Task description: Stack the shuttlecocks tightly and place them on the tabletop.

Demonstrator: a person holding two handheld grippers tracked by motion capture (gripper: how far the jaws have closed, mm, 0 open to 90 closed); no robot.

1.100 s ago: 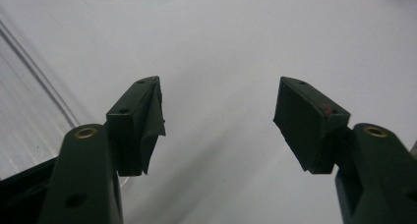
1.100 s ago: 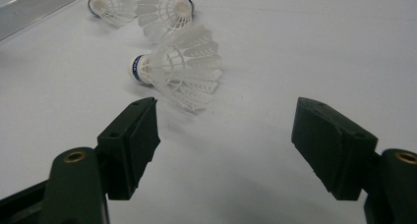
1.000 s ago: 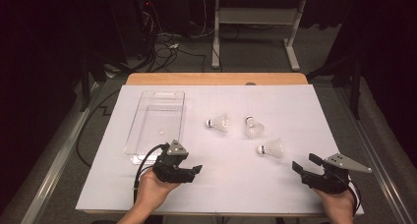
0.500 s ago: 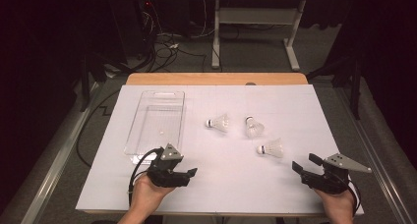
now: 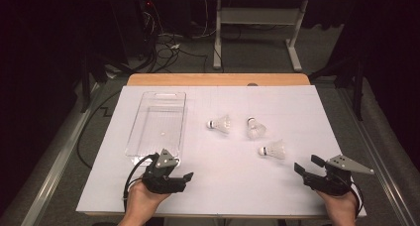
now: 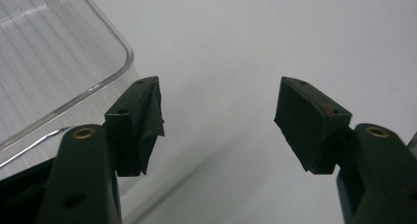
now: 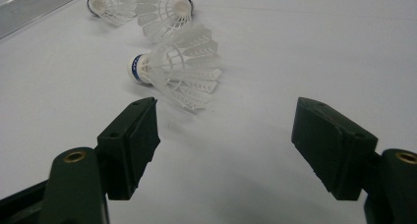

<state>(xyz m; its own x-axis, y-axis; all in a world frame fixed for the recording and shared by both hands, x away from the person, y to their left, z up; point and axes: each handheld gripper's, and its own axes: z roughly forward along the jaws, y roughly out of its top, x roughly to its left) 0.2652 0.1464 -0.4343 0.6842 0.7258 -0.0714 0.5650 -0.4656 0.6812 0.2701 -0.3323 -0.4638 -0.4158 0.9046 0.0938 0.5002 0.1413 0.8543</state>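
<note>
White tabletop [image 5: 297, 107]: nearest shuttlecock [image 7: 177, 69] lies just beyond gaping right claw [image 7: 226, 145].

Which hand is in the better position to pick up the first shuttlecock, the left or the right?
Probably the right. The right tool is open and points at the nearest shuttlecock, which lies just beyond its jaws. The left tool is by the clear tray, farther off.

Both hands rest low at the near edge, the left gripper [image 5: 185, 178] and right gripper [image 5: 306, 165] each with jaws spread wide, holding nothing.
</note>
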